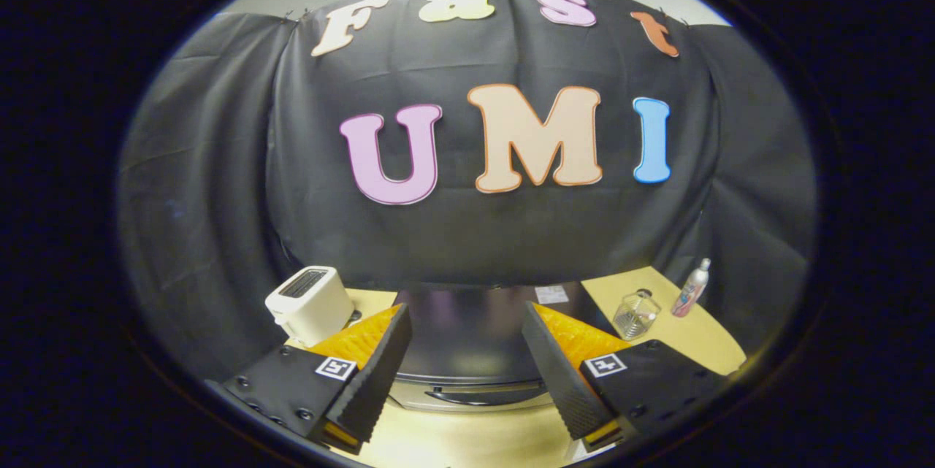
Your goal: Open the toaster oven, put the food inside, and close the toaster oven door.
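Dark, glossy-topped toaster oven [467,351] with a curved door handle sits on the pale wooden table [467,439], between and just beyond the gripper [467,373], whose fingers stand wide apart holding nothing. Left: cream pop-up toaster [310,304]. Right: clear glass jar [635,315], spray bottle [692,288].

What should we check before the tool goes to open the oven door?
1. Tool open wide enough: ok. The tool has its two fingers spread far apart, holding nothing.
2. Door handle in sight: ok. The handle shows between the fingers, low on the toaster oven.
3. Door state: shut, so it is not yet opened.
4. Tool lined up: ok. The oven sits straight ahead between the fingers.
5. Things nearby out of the way: ok. The white toaster stands off to one side of the oven, the glass jar and bottle to the other.
6. Food ready: cannot tell.
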A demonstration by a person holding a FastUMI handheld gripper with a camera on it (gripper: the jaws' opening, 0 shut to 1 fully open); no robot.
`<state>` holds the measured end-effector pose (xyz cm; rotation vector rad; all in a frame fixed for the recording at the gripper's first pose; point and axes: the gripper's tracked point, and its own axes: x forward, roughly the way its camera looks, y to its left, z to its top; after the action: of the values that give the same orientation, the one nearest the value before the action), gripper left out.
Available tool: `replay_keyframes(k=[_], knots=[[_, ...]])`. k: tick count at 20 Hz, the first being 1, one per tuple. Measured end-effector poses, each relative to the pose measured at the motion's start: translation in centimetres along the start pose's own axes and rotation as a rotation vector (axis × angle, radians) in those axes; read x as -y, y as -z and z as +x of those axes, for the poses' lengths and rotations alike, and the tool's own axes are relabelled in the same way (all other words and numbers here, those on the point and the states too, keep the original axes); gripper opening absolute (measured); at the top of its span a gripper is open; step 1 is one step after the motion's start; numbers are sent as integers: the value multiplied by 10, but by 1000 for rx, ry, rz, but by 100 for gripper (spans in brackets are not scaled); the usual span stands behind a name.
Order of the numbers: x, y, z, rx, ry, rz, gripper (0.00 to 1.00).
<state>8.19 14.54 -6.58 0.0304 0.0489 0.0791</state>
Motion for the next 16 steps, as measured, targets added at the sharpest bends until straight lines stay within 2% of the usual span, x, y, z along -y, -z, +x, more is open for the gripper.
replay_keyframes(k=[10,16], knots=[[37,-27,-29,46,67,17,97],[43,-36,-35,70,67,23,97]])
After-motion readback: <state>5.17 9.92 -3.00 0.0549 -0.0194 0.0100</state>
